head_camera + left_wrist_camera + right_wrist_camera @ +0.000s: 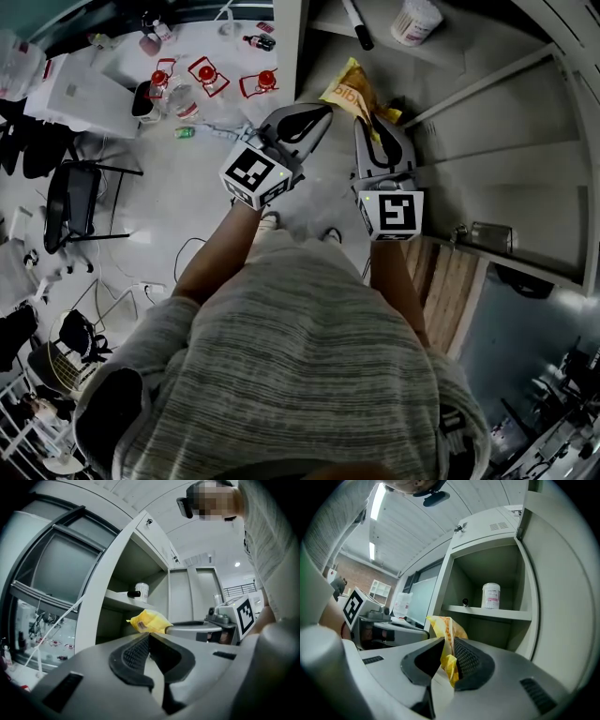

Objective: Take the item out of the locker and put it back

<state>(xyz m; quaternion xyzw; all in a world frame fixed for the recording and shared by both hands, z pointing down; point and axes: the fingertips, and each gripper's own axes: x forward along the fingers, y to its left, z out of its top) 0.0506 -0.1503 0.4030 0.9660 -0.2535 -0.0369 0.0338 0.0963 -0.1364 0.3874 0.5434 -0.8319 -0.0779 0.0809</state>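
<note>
— What did your right gripper have hold of just then?

— My right gripper (447, 641) was clamped on the yellow snack bag (446, 629). The pads pinched its lower edge, and the rest of the bag stood up crumpled above the jaws.

— And where was the bag relative to the locker?

— At the mouth of the open locker (461, 581), in front of the lower compartment and under the shelf (487, 611). In the head view it sat right at the edge of the opening. I couldn't tell whether it was just inside or just outside. As far as I could see, it touched nothing but my jaws.

— What about the left one?

— My left gripper (149, 638) had its jaws closed together with nothing between them. It hung just beside the right one, on its left. Both pointed toward the locker, with their marker cubes facing back at me.

— Was there anything on the shelf?

— A white jar (491, 596) with a pink label stood upright on it. A black marker (357, 23) lay near the jar without touching it. Off to the left, well away from the locker, a black chair (70, 202) stood on the floor.
</note>
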